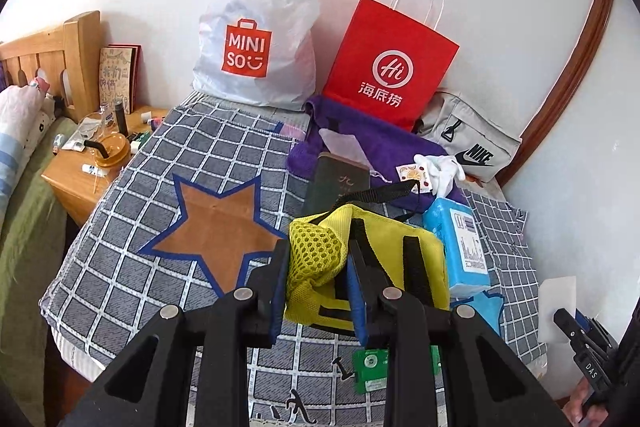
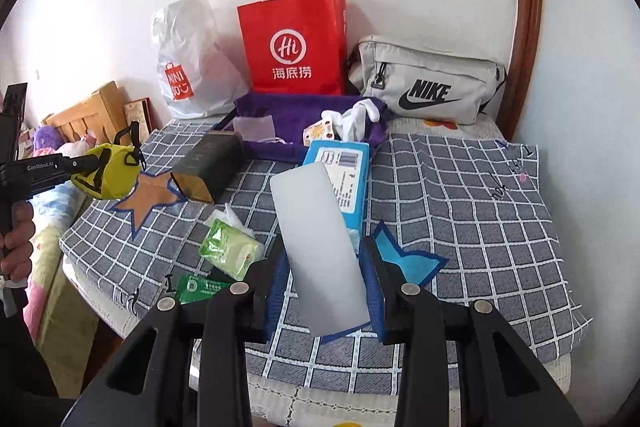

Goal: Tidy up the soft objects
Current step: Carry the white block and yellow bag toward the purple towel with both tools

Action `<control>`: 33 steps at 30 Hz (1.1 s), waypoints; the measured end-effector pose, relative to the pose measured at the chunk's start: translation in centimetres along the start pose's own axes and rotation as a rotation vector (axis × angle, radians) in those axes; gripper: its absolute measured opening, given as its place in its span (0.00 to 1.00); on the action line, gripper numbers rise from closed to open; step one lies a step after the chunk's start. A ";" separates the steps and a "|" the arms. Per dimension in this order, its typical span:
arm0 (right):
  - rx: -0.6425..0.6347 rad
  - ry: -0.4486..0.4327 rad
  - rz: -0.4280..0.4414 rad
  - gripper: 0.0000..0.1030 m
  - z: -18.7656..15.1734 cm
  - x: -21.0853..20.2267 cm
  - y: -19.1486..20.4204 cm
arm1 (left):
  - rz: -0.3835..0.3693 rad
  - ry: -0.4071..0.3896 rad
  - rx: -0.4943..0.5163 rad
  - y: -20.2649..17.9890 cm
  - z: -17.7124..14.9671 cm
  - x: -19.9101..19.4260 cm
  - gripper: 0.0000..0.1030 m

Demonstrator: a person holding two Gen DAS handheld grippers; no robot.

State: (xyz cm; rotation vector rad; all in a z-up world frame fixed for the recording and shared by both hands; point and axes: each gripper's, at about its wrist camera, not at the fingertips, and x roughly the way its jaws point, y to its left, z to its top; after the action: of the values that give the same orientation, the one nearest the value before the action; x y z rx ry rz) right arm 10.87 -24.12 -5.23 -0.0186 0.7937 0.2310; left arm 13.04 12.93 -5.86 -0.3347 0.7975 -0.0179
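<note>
My left gripper is shut on a yellow mesh pouch with black straps and holds it above the checked cloth; the pouch also shows at the left of the right wrist view. My right gripper is shut on a flat translucent white pouch, held above the cloth. A purple towel lies at the back with white socks on it. A blue tissue pack lies in front of the towel.
A white Miniso bag, a red paper bag and a grey Nike bag stand against the wall. A dark box, a green wipes pack and a green sachet lie on the cloth. A cluttered nightstand stands left.
</note>
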 end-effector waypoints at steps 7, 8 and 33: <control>-0.019 0.006 0.004 0.34 2.0 0.9 -0.1 | -0.021 -0.004 -0.008 -0.8 1.5 1.2 0.25; -0.022 0.005 0.005 0.34 2.2 1.0 -0.1 | -0.020 -0.004 -0.006 -1.0 1.8 1.4 0.25; 0.049 0.038 0.159 0.36 13.4 14.5 -2.3 | 0.008 0.054 0.053 -5.2 9.2 12.4 0.25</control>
State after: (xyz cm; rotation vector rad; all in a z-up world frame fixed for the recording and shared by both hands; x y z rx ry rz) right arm 30.64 -22.11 -6.25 0.0862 0.8394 0.3622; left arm 28.82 8.91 -7.00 -0.2820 0.8506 -0.0406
